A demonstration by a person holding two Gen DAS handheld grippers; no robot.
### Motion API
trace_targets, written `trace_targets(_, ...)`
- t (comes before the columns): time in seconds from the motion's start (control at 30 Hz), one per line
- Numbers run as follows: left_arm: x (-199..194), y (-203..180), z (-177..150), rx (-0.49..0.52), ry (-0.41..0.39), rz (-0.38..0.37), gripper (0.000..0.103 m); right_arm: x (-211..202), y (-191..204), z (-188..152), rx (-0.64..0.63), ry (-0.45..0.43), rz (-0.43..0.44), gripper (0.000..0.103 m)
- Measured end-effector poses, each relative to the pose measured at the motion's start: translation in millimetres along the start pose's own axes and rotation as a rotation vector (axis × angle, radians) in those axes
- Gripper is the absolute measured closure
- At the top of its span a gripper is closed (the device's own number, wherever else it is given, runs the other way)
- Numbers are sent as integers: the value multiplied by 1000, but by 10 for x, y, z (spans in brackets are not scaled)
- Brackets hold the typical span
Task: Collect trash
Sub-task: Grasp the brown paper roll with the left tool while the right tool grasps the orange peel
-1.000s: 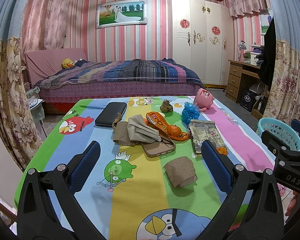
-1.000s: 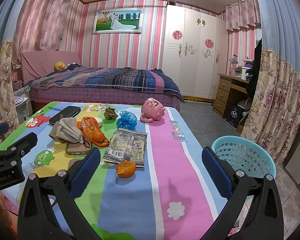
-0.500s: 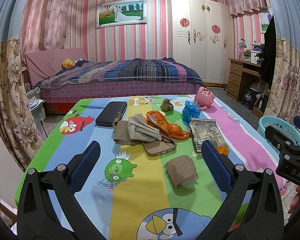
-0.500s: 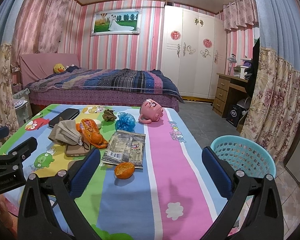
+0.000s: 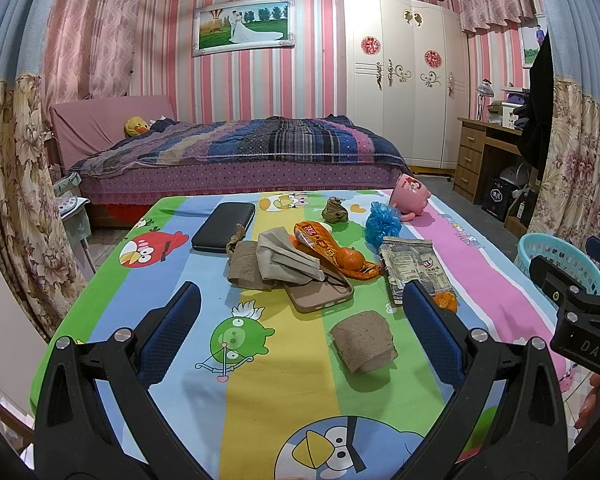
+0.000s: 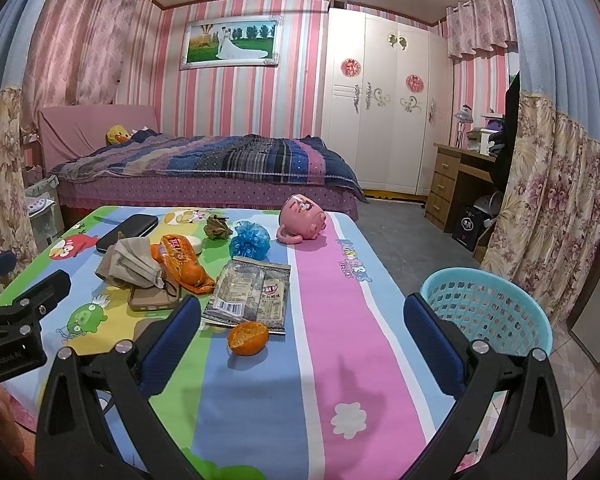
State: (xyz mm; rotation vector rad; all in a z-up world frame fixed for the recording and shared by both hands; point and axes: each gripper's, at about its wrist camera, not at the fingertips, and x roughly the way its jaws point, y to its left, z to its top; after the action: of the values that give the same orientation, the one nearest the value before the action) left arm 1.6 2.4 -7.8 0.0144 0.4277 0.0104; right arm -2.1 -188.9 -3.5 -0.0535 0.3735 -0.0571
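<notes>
Both grippers are held low over the near edge of the cartoon-print table. The left gripper is spread wide, nothing gripped; a folded brown paper wad is seen lying on the cloth between its blue pads, nearer the right one. The right gripper is likewise gaped wide and empty, and a piece of orange peel is seen on the blue stripe just beyond its left pad.

Trash is scattered across the middle of the table: a silver snack wrapper just beyond the peel, an orange snack bag with an orange resting on it, a blue crumpled ball, and a small olive crumpled wad toward the far side. A grey face mask is draped over a phone, and a black case is set at far left. A pink mug is tipped on its side at far right. A turquoise basket is placed on the floor, off the table's right edge.
</notes>
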Motion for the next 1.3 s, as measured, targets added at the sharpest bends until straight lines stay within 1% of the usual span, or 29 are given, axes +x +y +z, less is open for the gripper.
trace_targets(0.33,2,7,4,1,2,4,5,20,0,-35,9,-5,0,4)
trace_targets(0.57,73,82,-8,17,16,33,5,47,-123,-11,34,-8,-9,4)
trace_targets(0.73,153,198,1,10,44,41,5,38,-202,64,56,-46,4,4)
trace_targets(0.83,231,246,-13,15,65,53,5,66,-222,73,49,-42,10,4)
trace_targets(0.9,283,269,-41,15,79,60,5,107,-222,53,45,-18,22,4)
trace_targets(0.97,341,278,-74,11,86,62,5,139,-224,35,44,-4,12,4)
trace_targets(1.03,425,273,-105,1,113,50,5,158,-220,5,32,-9,-6,4)
trace_targets(1.1,462,246,-130,-17,115,6,5,185,-226,-22,22,-16,-18,4)
trace_targets(1.17,508,199,-176,-9,120,-2,5,230,-239,-60,22,-10,-23,4)
trace_targets(1.3,714,28,-322,11,162,-28,5,307,-286,-126,44,-3,-37,4)
